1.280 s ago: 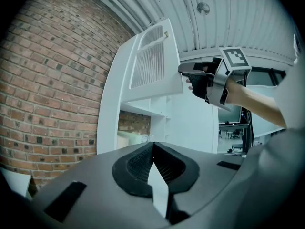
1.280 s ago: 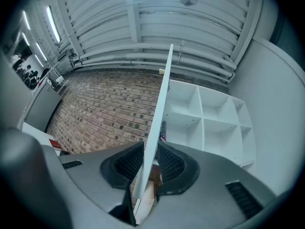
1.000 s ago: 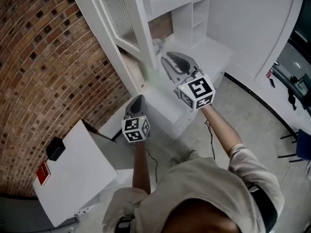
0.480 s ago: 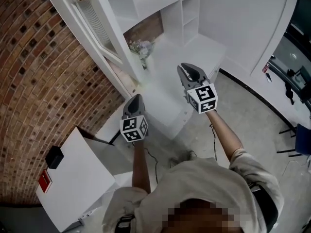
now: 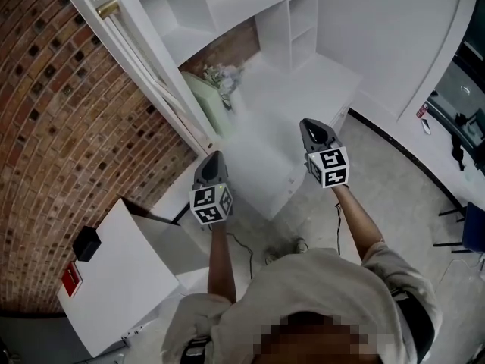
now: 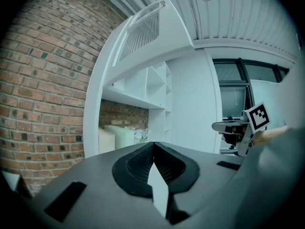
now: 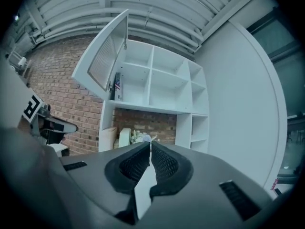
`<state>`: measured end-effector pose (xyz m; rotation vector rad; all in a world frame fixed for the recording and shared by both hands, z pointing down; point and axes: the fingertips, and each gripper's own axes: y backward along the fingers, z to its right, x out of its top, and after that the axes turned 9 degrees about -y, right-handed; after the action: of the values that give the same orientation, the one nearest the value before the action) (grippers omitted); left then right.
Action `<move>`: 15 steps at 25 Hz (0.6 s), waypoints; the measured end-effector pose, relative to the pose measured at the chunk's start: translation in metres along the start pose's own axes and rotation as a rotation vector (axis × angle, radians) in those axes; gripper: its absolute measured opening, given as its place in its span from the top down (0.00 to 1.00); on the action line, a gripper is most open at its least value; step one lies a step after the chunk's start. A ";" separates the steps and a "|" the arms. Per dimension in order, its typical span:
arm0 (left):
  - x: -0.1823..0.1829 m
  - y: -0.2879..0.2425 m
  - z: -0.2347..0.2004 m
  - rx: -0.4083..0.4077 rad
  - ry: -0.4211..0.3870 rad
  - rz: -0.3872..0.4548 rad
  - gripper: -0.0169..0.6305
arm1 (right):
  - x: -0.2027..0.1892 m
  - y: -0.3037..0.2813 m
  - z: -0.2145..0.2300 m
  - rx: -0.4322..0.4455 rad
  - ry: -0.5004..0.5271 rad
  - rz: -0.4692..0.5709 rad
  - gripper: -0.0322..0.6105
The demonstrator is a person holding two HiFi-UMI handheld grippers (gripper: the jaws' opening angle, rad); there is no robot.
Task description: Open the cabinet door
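Now | cabinet door (image 7: 102,51) open | left claw (image 5: 214,156) together | right claw (image 5: 310,124) just closed, empty

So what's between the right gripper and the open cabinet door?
In the head view, bare white counter lies between the right gripper and the cabinet door, with a bunch of flowers and a pale box near the door.
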<state>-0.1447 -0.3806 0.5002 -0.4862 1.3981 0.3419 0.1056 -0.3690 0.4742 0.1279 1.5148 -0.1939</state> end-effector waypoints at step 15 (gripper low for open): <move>-0.023 -0.016 -0.006 0.031 0.019 -0.044 0.93 | -0.038 -0.003 0.013 -0.010 -0.004 -0.068 0.93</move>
<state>-0.1448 -0.3957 0.5242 -0.4952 1.4069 0.2798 0.1158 -0.3728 0.5128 0.0684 1.5170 -0.2407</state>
